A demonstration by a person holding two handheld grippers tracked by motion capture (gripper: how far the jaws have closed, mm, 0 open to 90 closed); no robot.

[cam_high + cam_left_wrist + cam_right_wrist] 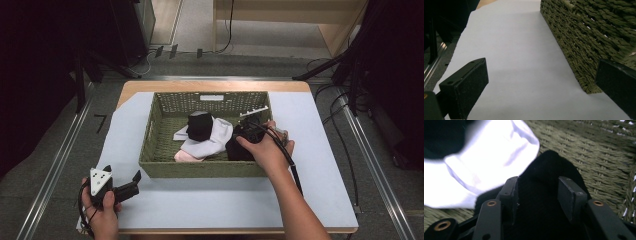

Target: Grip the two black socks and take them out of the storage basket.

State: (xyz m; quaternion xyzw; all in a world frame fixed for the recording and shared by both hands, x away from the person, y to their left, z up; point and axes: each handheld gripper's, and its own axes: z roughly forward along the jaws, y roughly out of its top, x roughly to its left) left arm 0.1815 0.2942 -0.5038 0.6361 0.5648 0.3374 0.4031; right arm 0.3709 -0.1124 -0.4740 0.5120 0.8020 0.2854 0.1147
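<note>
A green woven basket [200, 169] stands on a pale sheet [210, 200] covering the table. Inside lie a rolled black sock [200, 125], a white sock [212, 137] and a pink cloth [184, 156]. My right gripper [240, 140] reaches into the basket's right half. In the right gripper view its jaws stand close together on a bunched black sock [549, 167], with the gripper [537, 192] beside the white sock [491, 157]. My left gripper [122, 174] rests open on the sheet, outside the basket's front left corner [584, 37], with nothing between its fingers [469, 82].
A white plastic strip [254, 111] lies on the basket's right rim. The sheet has bare room left of and in front of the basket. Metal rails [60, 160] run along both sides of the table, and cables [340, 110] lie on the floor at right.
</note>
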